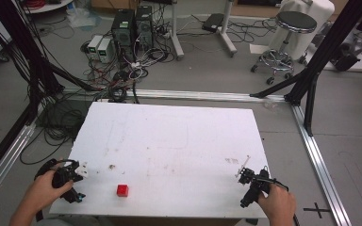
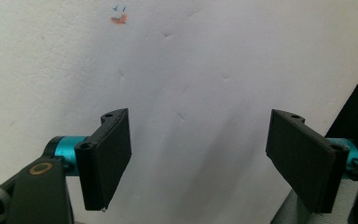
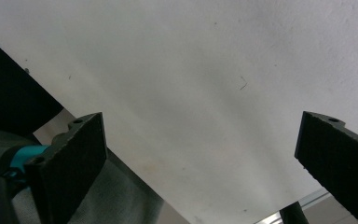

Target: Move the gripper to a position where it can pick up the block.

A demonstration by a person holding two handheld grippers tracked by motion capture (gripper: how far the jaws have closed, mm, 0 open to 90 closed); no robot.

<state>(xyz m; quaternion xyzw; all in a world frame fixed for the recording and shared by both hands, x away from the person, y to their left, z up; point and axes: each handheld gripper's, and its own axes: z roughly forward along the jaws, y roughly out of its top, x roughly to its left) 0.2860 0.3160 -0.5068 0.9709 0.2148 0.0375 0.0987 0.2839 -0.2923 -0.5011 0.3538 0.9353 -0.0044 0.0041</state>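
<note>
A small red cube (image 1: 122, 190) sits on the white table (image 1: 174, 141) near its front edge, left of centre. My left gripper (image 1: 75, 181) rests at the table's front left corner, held in a hand, left of the cube and apart from it. Its two black jaws stand wide apart over bare white surface, so the left gripper (image 2: 198, 163) is open. My right gripper (image 1: 245, 181) lies at the front right corner, far from the cube. The right gripper (image 3: 205, 163) also has its jaws spread wide with nothing between them.
Small stains and marks (image 1: 111, 166) dot the tabletop. Black frame posts (image 1: 311, 70) stand at the right, and a metal rail (image 1: 193, 95) runs behind the table. Cables and computer towers (image 1: 132, 28) clutter the floor behind, with a stool (image 1: 287, 37) at the back right.
</note>
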